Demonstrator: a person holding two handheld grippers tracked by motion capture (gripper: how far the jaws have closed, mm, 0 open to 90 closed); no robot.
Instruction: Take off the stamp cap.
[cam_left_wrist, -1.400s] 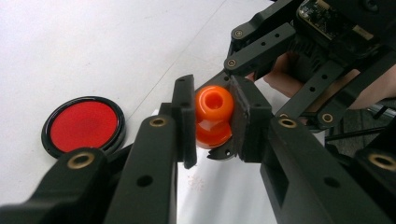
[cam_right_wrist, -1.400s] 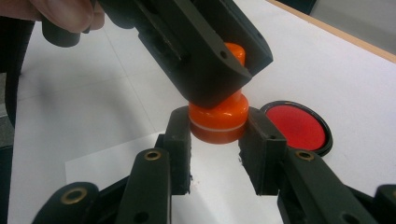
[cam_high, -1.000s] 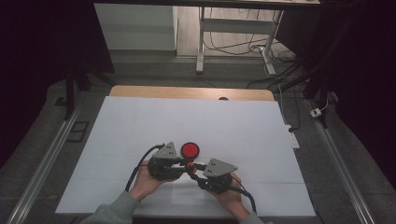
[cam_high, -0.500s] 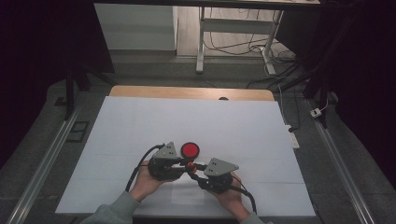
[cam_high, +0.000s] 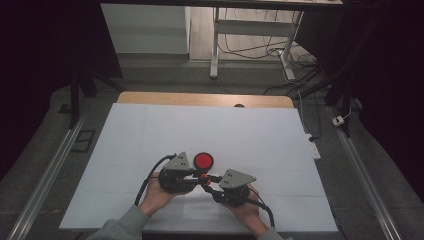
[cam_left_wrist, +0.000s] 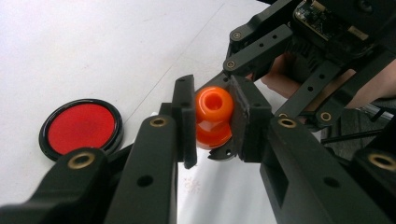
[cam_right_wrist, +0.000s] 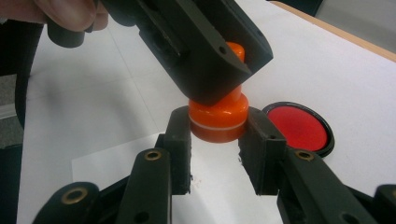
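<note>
From above, the orange stamp (cam_high: 204, 176) is hard to make out, a small bright speck wedged between the two black grippers near the table's (cam_high: 150, 130) front edge, most of it covered by their grey top plates. Up close it reads better: a glossy plastic piece with a rounded knob, a narrow neck and a wider round base ringed by a thin pale line. The left gripper (cam_left_wrist: 214, 122) has its flat pads clamped on the knob, whose end has a round hollow; the base behind is largely hidden by those jaws. The right gripper (cam_right_wrist: 218, 129) is closed on the base from either side, and the other gripper's dark body cuts off most of the knob there. Which face of the stamp carries the print I cannot tell. Just beside it lies the red pad (cam_high: 203, 160), a shallow round dish with a shiny black rim and a matte red centre, partly cut off behind a jaw in the right gripper view. The table is covered in smooth white sheet with faint seams.
</note>
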